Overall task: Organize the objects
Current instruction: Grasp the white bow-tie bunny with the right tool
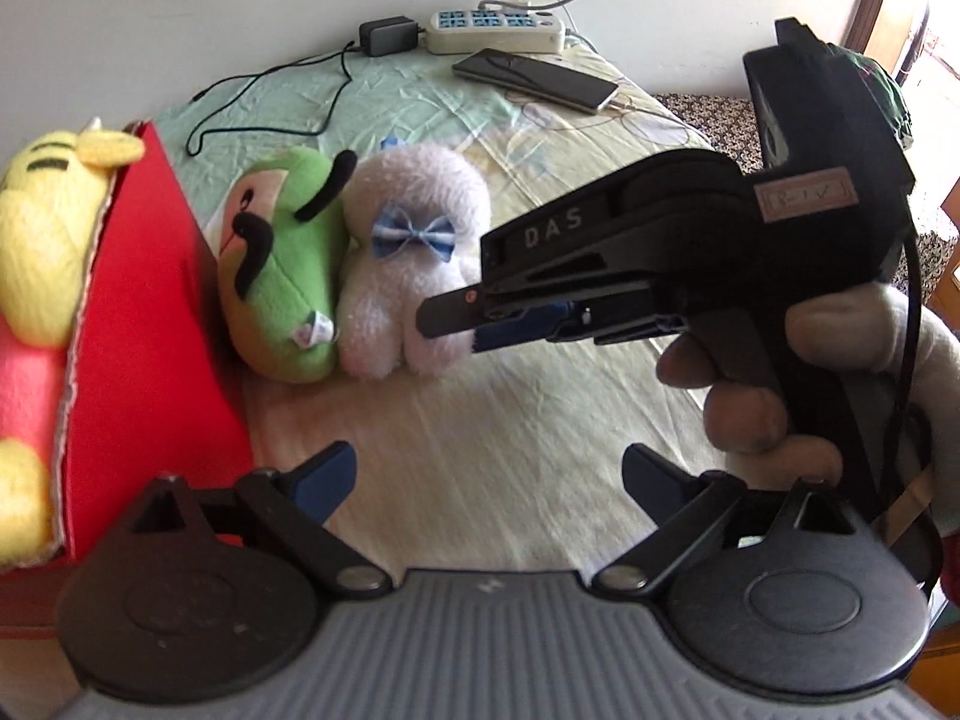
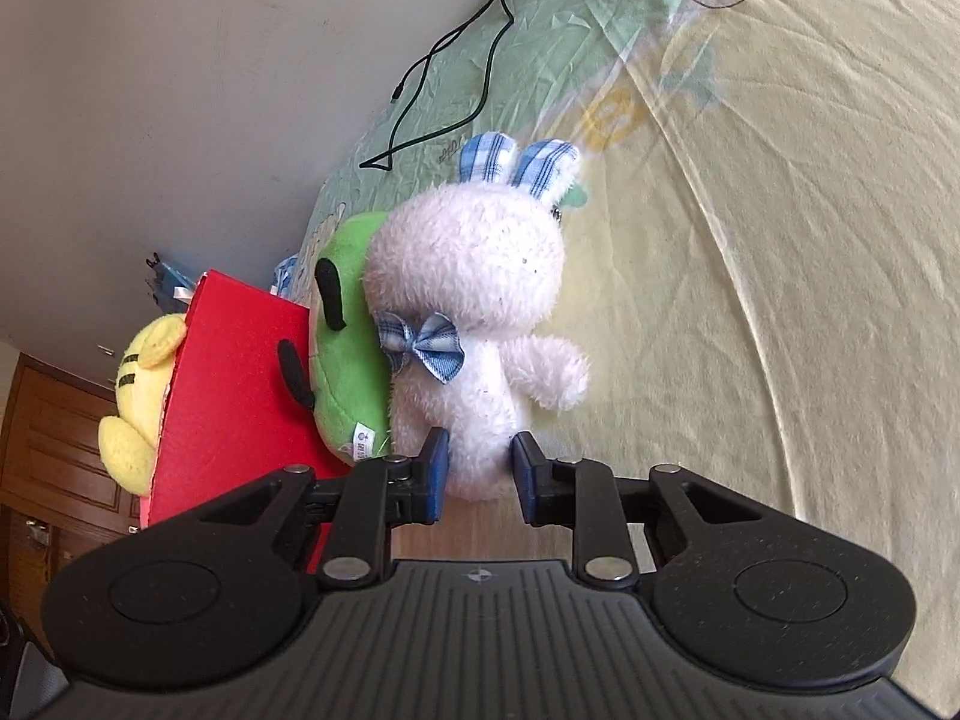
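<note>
- Surface: bed (image 1: 480,432) with pale patterned sheet, against a white wall; wooden cabinets at the room's edge.
- Right gripper (image 2: 478,474): fingers part-spread, flanking the white bunny's (image 2: 474,300) lower body; contact unclear.
- Left gripper (image 1: 487,474): fingers spread wide, holding nothing, near the bunny.
- Bunny lies touching the green plush (image 1: 282,276), beside the red box (image 1: 144,330).
- Count: three plush toys, the yellow one (image 1: 42,228) in the box; one phone (image 1: 534,79); one power strip (image 1: 495,30).

The yellow plush (image 1: 36,252) is cut off by the left picture edge, its lower body hidden inside the red box (image 1: 150,324). The green plush (image 2: 345,354) is half hidden behind the white bunny (image 2: 474,324). The label on the green plush's tag (image 2: 363,441) is too small to read.
</note>
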The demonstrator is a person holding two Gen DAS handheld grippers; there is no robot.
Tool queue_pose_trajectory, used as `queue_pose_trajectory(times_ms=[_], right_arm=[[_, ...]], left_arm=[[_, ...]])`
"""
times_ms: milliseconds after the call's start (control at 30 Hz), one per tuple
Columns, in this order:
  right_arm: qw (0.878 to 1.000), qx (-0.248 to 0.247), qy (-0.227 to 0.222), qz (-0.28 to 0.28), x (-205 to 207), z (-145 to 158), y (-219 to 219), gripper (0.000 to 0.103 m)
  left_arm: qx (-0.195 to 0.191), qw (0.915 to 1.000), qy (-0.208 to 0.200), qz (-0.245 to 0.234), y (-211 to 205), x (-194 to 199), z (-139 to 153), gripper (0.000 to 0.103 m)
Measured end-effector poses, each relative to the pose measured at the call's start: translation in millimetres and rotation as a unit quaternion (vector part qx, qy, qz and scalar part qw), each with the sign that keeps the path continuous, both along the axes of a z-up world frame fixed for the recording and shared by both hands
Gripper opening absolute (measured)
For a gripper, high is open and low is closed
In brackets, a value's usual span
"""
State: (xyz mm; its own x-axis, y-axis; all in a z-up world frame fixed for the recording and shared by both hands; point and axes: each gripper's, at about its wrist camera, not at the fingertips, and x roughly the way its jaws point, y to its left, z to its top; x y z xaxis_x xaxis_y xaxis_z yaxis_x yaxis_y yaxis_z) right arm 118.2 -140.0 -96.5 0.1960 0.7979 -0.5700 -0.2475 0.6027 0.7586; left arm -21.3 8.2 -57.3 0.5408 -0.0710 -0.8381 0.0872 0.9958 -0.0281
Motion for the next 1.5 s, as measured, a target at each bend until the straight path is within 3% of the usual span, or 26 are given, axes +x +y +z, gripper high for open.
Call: queue_pose_trajectory(times_ms=[267,633,800,900,1067,1100,1300,1500], right_arm=[[1.000,0.008,-0.002,0.002,-15,5,-26,0.017],[0.999,-0.009,0.017,0.045,-64,10,-76,0.022],[0.999,0.032,0.017,-0.012,-54,15,-97,0.026],[0.998,0.041,0.016,-0.035,-40,12,-94,0.029],[0.998,0.048,0.036,-0.014,-24,-3,-68,0.042],[0.997,0.061,0.044,-0.010,-22,-6,-63,0.042],[0.992,0.103,0.079,-0.002,-23,-13,-48,0.042],[0.993,0.097,0.073,0.007,-38,-4,-53,0.037]], left_arm=[[-0.012,0.9997,0.000,-0.021,-4,-5,6,0.096],[-0.048,0.9970,0.012,-0.060,-14,-19,9,0.096],[-0.055,0.9974,0.004,-0.046,-18,-3,8,0.096],[-0.059,0.9977,0.004,-0.031,-17,12,6,0.096],[-0.077,0.9965,0.033,-0.012,-14,31,-13,0.091],[-0.078,0.9961,0.040,-0.010,-13,33,-17,0.087],[-0.054,0.9978,0.037,-0.003,-15,29,-20,0.085],[-0.044,0.9984,0.031,-0.018,-22,15,-11,0.085]])
